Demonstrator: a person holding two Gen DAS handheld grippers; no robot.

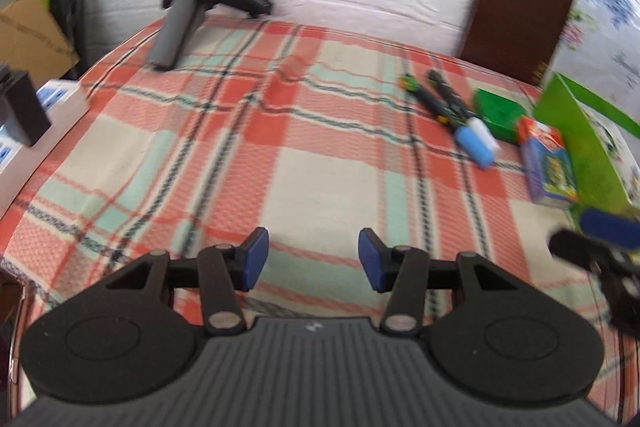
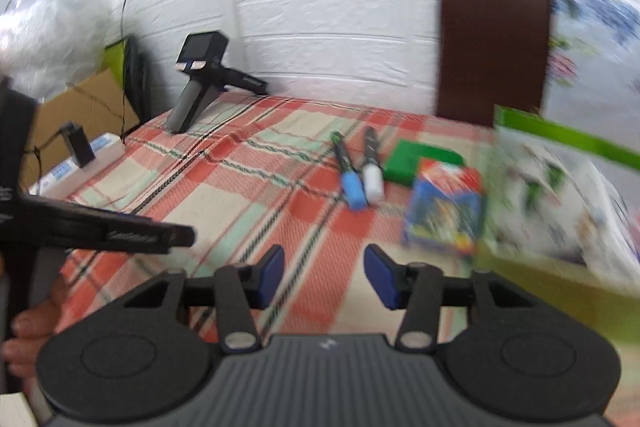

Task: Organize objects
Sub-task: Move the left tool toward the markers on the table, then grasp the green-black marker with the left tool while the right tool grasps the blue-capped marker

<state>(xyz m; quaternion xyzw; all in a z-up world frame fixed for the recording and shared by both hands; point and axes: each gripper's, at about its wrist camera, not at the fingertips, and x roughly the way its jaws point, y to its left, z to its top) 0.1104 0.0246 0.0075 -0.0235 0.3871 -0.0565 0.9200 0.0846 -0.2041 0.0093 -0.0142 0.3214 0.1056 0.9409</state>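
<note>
Plaid cloth point(image 2: 248, 203): two markers point(image 2: 356, 171), one green block point(image 2: 404, 163), one card box point(image 2: 444, 215). Both grippers' jaws spread, empty.

Left claw point(image 1: 313, 259) jaws apart, empty; right claw point(image 2: 324, 277) jaws apart, empty; both angled downward.

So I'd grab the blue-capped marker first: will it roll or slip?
The blue-capped marker looks round, so a nudge may roll it into the white-capped marker beside it. It looks stiff and light. The woven cloth probably damps rolling.
</note>
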